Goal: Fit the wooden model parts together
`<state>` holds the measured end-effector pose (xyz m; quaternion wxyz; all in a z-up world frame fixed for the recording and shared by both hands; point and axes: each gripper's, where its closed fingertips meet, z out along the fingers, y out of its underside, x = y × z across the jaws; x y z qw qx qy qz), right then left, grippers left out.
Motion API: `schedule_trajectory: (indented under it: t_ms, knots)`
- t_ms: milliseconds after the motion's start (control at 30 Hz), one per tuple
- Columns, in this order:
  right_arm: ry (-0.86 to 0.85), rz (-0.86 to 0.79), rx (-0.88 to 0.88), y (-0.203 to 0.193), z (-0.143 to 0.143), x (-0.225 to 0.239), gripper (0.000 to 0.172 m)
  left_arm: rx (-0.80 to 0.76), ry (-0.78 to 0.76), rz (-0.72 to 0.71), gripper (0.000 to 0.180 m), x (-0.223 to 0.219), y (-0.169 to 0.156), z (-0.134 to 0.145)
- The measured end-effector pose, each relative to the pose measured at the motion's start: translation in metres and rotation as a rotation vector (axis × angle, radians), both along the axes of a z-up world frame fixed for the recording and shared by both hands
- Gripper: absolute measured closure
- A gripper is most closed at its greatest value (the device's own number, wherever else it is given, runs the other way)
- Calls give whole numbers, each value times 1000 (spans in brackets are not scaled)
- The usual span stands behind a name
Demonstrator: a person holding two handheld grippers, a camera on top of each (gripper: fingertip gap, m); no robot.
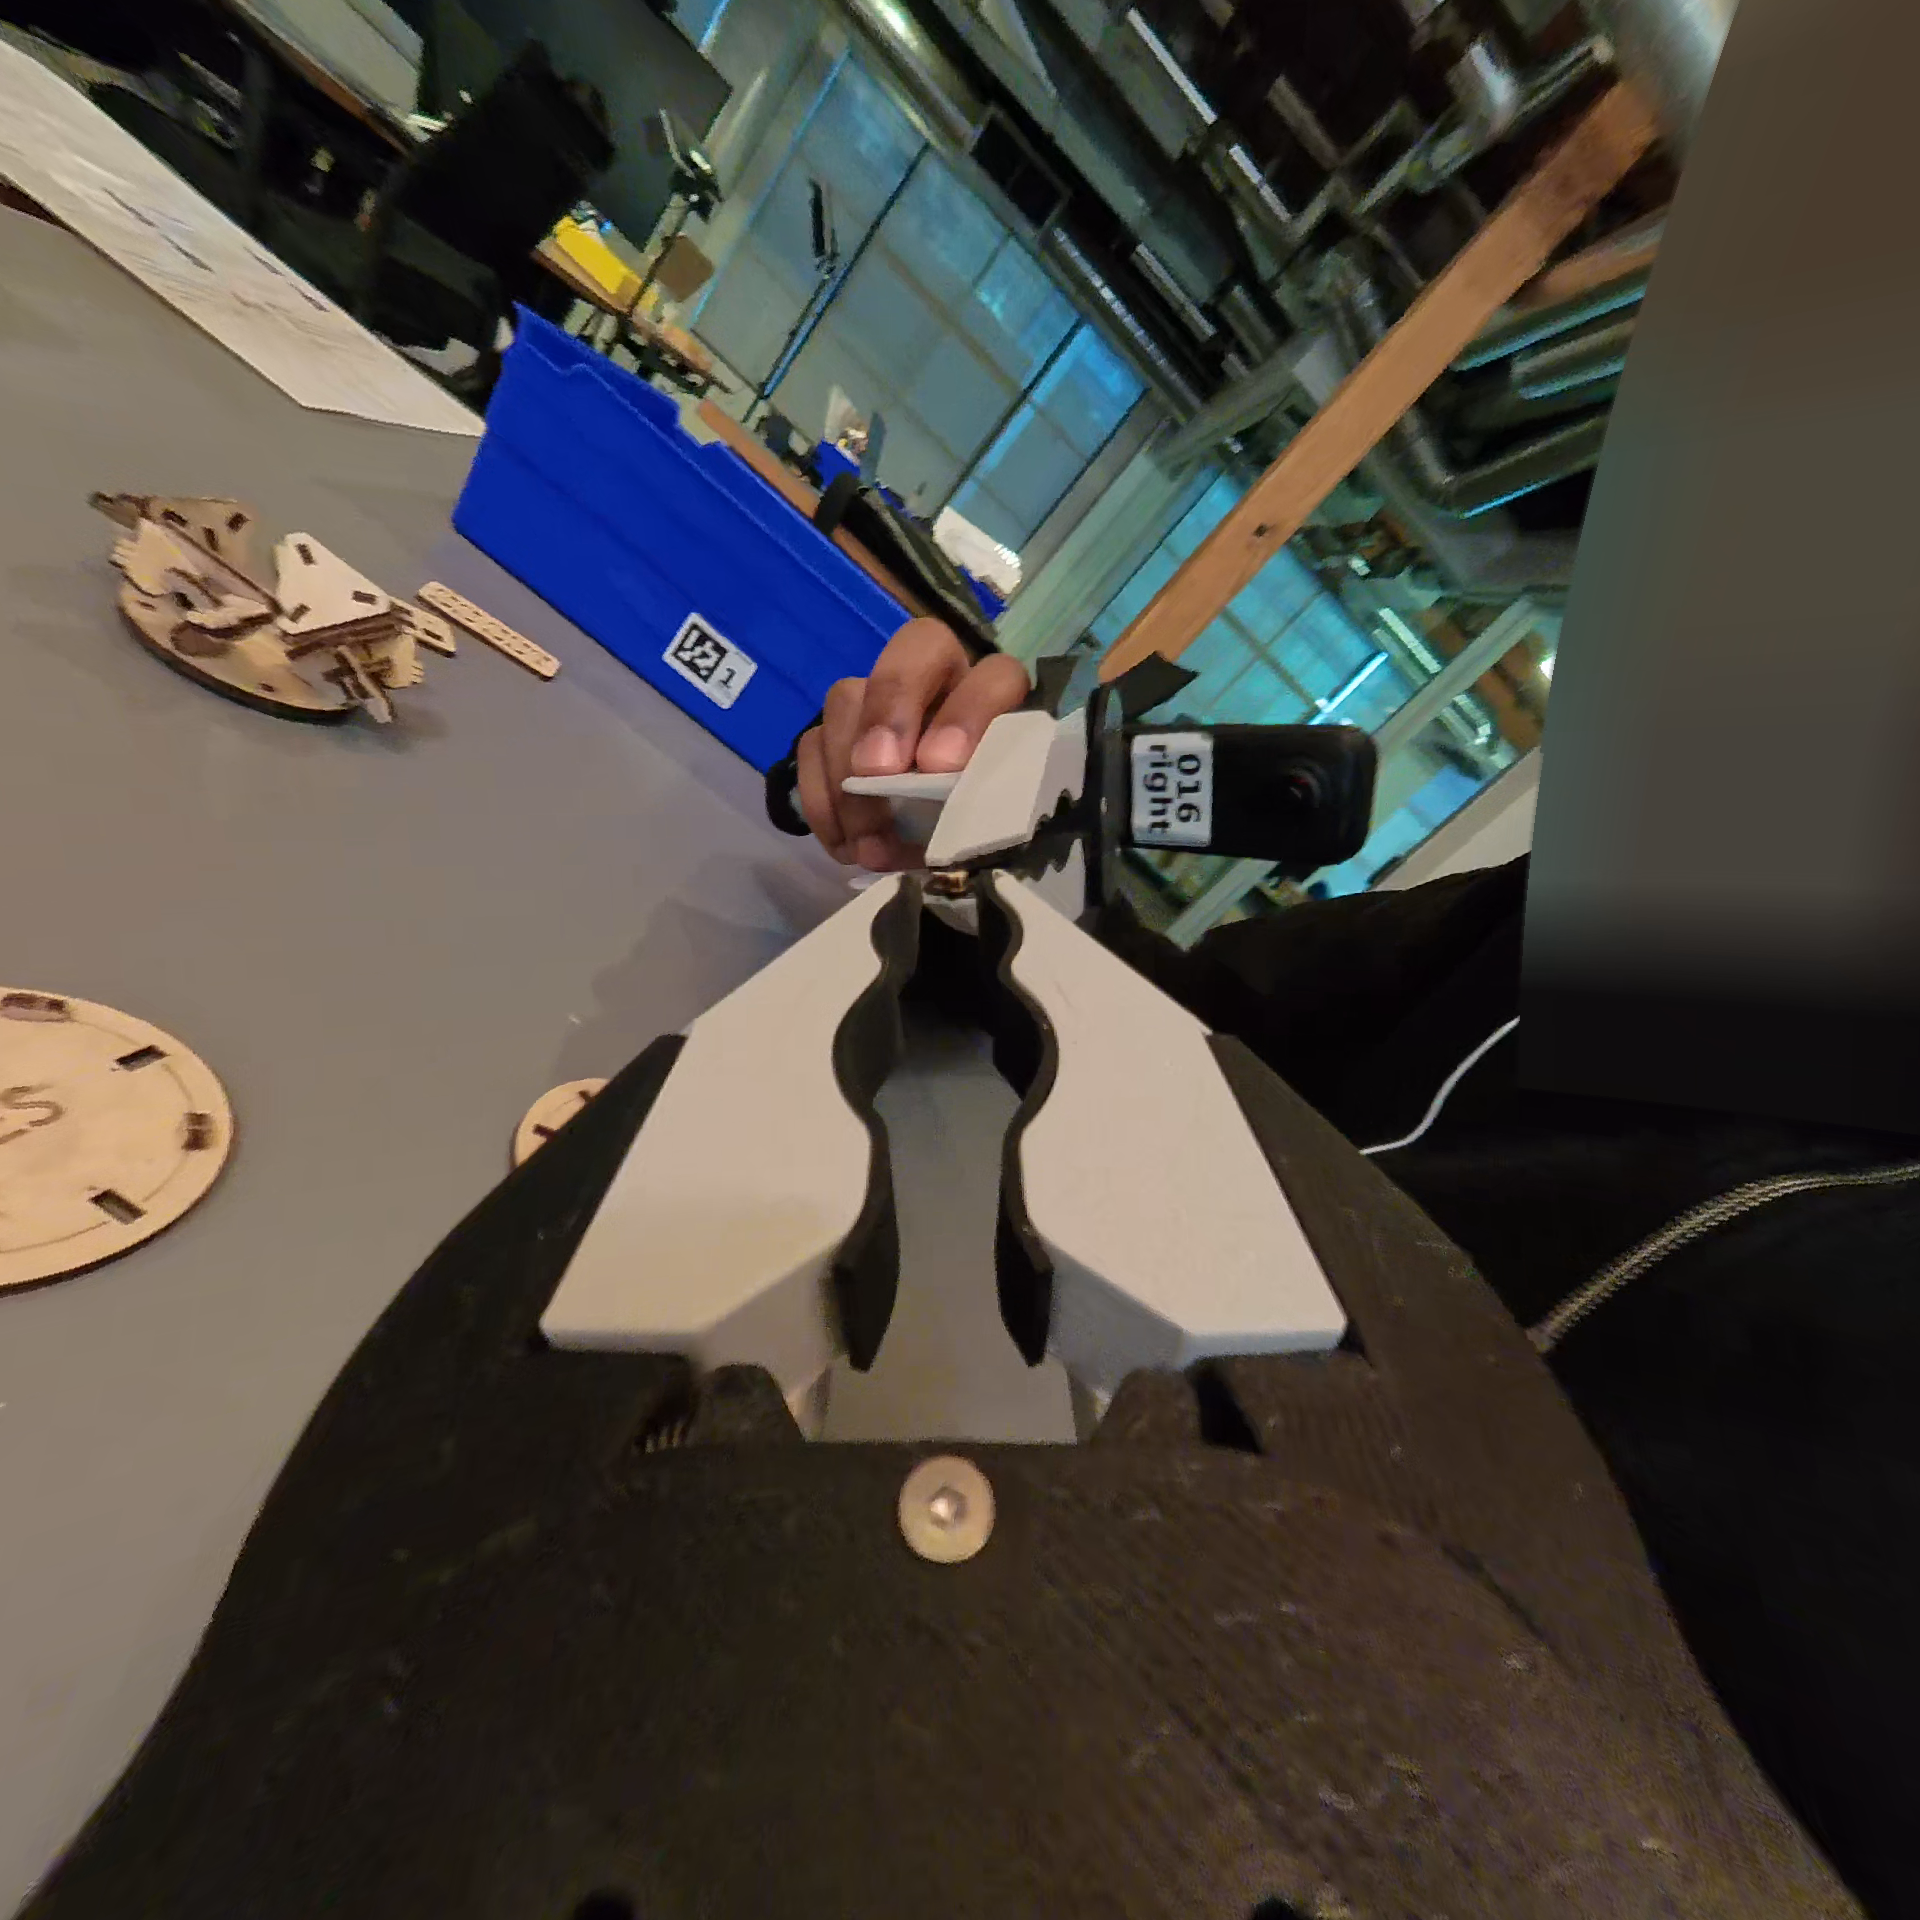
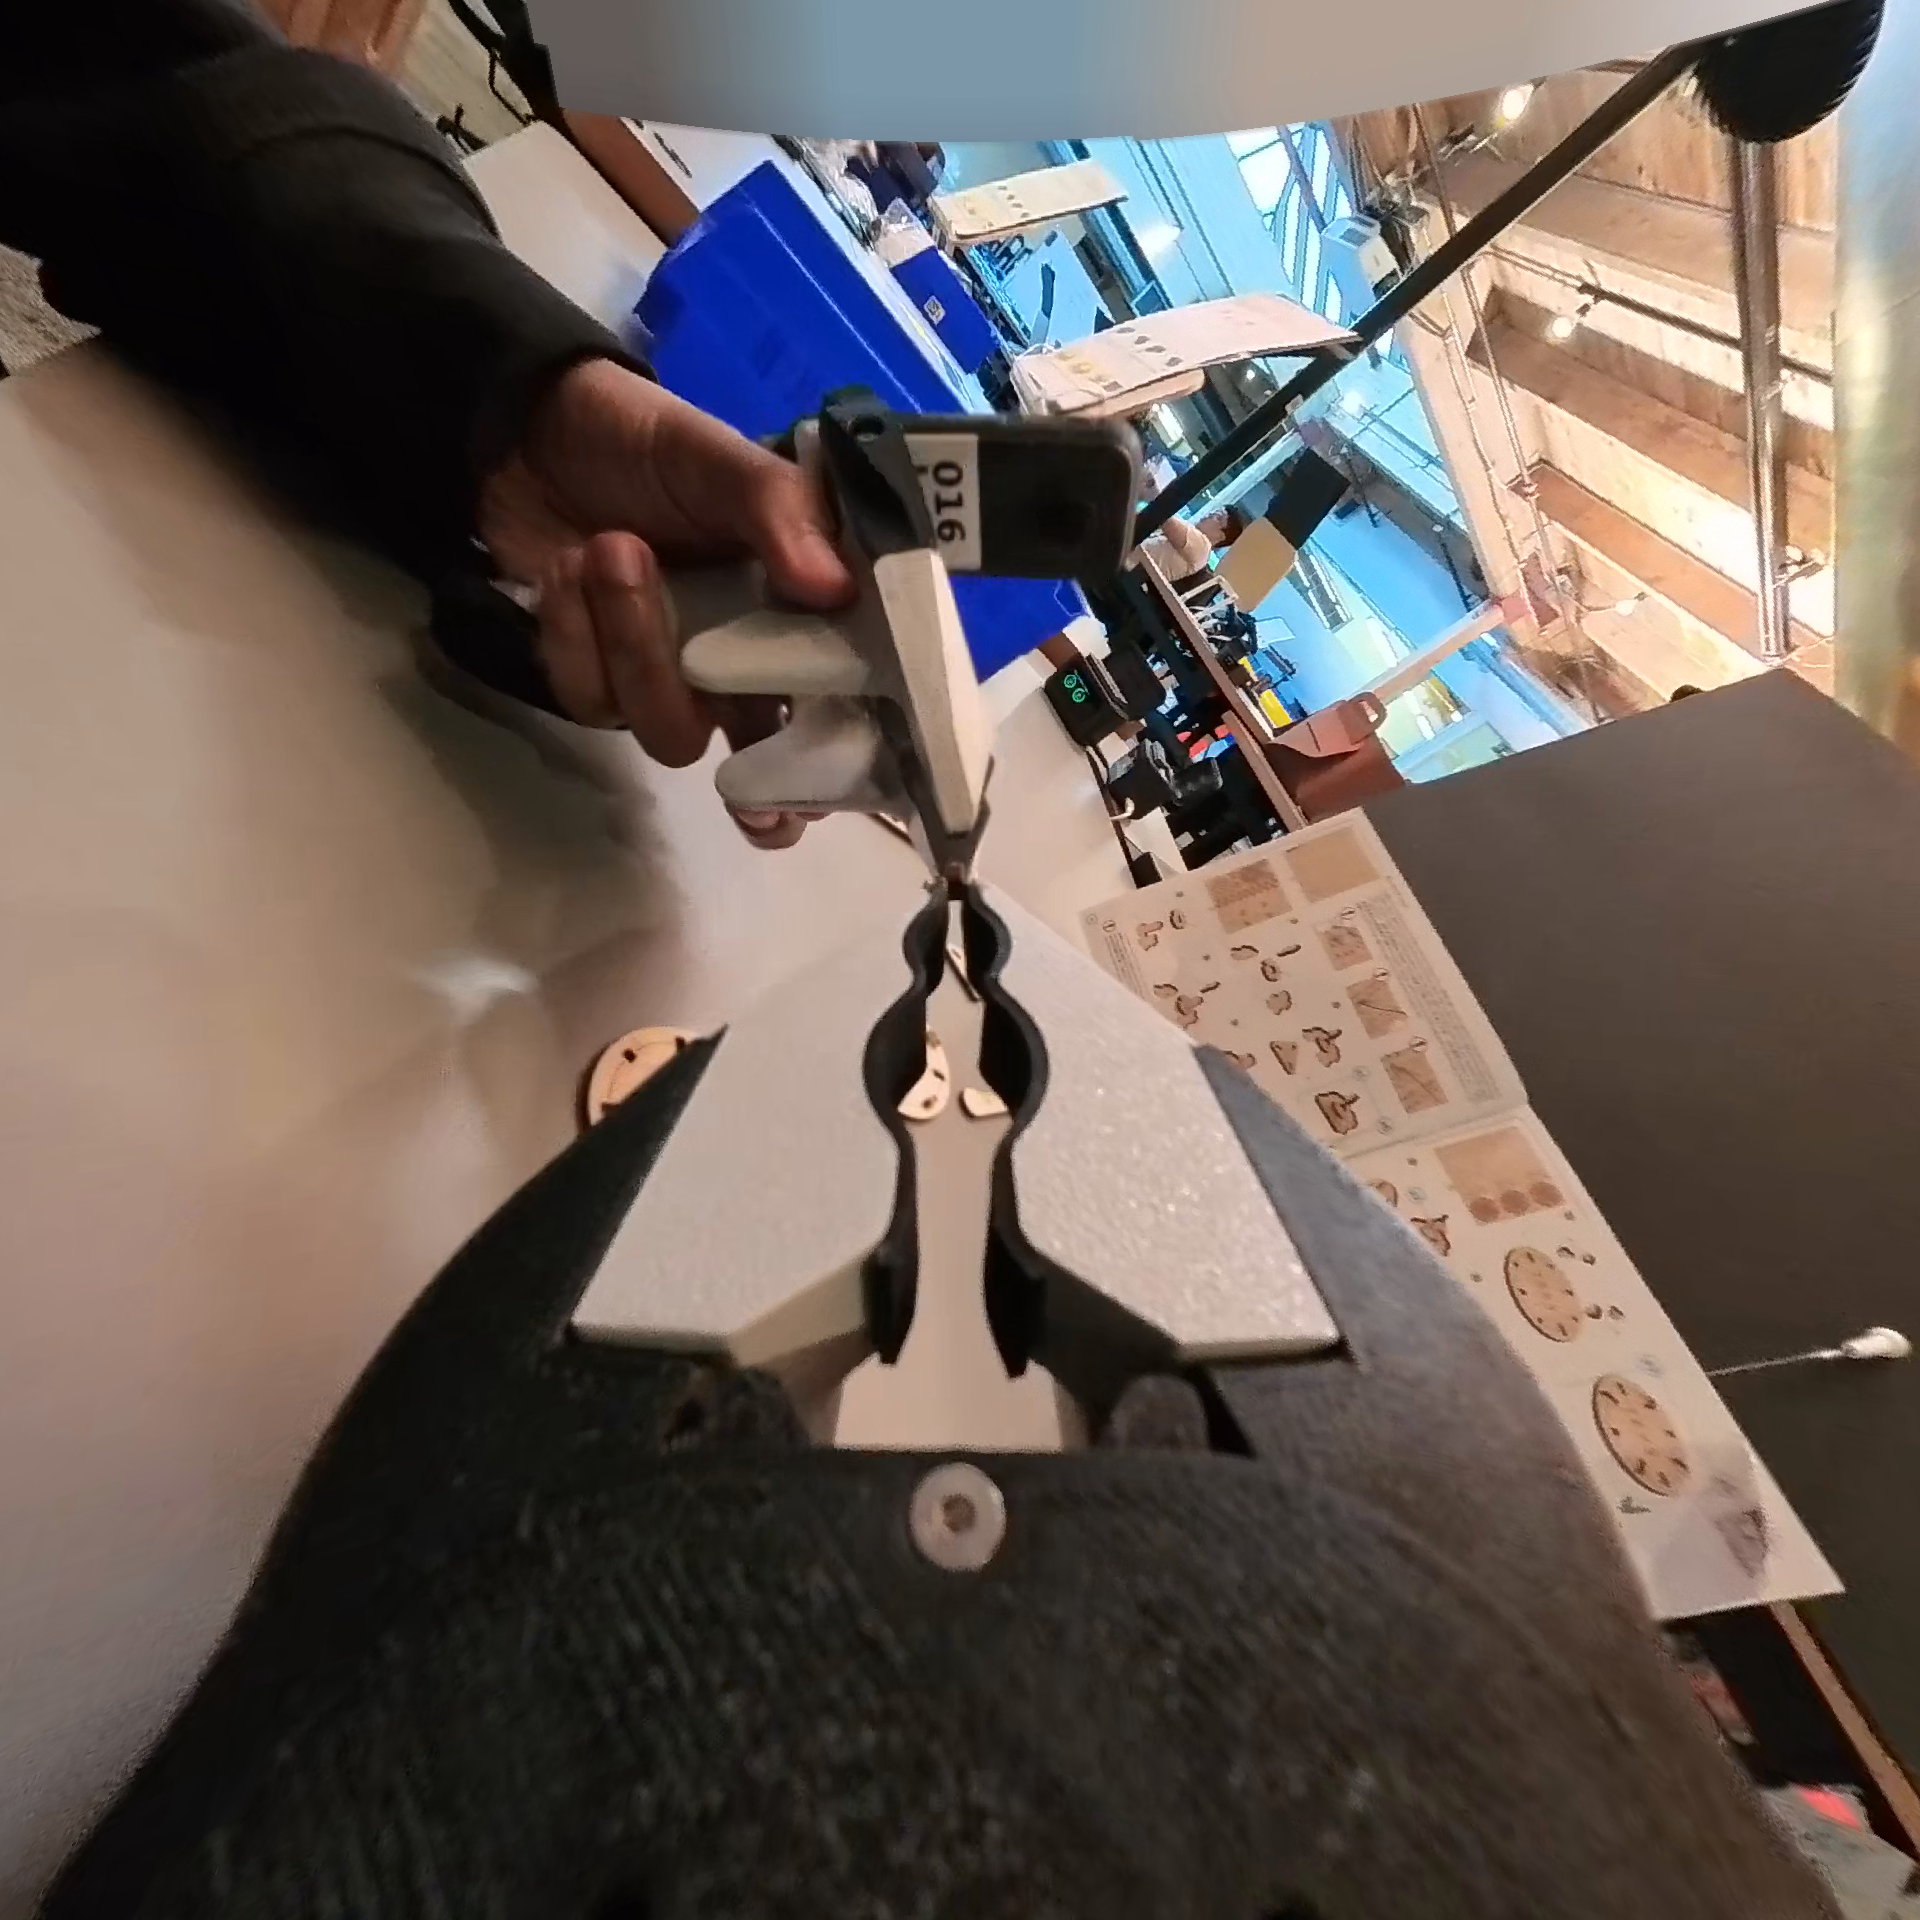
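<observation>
1. The left tool (image 1: 948, 883) and the right tool (image 2: 948, 891) meet tip to tip above the grey bench (image 1: 312, 852), each held by a hand (image 1: 883, 748).
2. A small wooden piece (image 1: 948, 885), tan with dark burnt marks, sits right where the two sets of tips meet. It is too small to tell its shape.
3. The left tool's jaws stand narrow, with the small wooden piece between its tips; whether the pads press on it cannot be told.
4. The right tool's jaws are drawn together at the tips. In its own view the tips close on something very thin at the meeting point, and what that is cannot be told.
5. On the bench to the far left lies a heap of wooden parts (image 1: 260, 613) on a round disc, with a slim holed strip (image 1: 488, 629) just beside it.
6. A large wooden disc (image 1: 94, 1132) with slots lies at the near left, and a small wooden disc (image 1: 556, 1117) shows beside the left tool's body.
7. A blue bin (image 1: 644, 561) stands at the far edge of the bench.
8. A printed instruction sheet (image 2: 1455, 1174) lies on the bench to the right in the right wrist view.
</observation>
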<state>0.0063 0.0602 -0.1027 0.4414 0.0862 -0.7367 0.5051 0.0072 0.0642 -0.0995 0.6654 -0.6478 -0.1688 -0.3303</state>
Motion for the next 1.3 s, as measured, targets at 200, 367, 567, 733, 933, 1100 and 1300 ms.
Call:
schedule_trajectory:
  t_ms: [200, 367, 567, 733, 933, 1100, 1300]
  knots:
    - [11, -9, 17, 0, -2, -1, 172, -27, 66, 16, 178, 2, 2, -3]
    - [17, -10, 29, -1, -3, 0, 172, -27, 70, 16, 179, 2, 2, -3]
    - [19, -12, 34, -2, -4, 0, 172, -32, 71, 11, 180, 3, 3, -4]
    - [4, -5, 24, -2, -4, 1, 172, -26, 53, -8, 180, 4, 2, -4]
    - [-58, 20, -21, -3, -2, 3, 171, -8, 22, -36, 180, 6, 2, -1]
    - [-91, 47, -64, -3, 3, 6, 172, 20, -5, -55, 180, 7, 0, 3]
    - [-94, 69, -76, -3, 5, 9, 172, 45, -45, -89, 180, 10, -1, 6]
